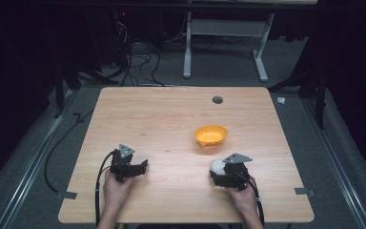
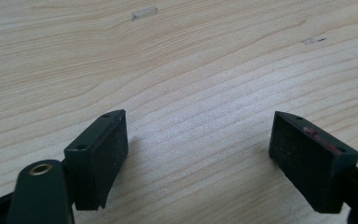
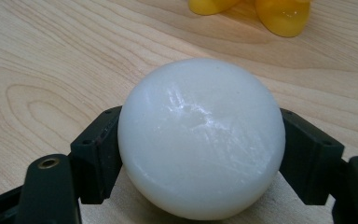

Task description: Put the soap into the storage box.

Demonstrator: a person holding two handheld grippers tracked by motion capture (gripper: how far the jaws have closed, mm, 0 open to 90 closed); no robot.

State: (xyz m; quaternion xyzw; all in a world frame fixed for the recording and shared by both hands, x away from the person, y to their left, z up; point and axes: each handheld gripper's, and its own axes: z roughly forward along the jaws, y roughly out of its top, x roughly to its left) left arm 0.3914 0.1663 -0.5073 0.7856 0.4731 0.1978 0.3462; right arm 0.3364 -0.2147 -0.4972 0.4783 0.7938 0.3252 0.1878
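White ball (image 3: pixel 200 137) in right hand-held gripper (image 3: pixel 200 154) (snug)

Wooden table (image 1: pixel 171 119), grey round grommet (image 1: pixel 217 99), cables on floor (image 1: pixel 138 57)

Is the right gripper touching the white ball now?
Touching. In the right gripper view, both black jaws of the right gripper press against the sides of the white ball, with no gap on either side.
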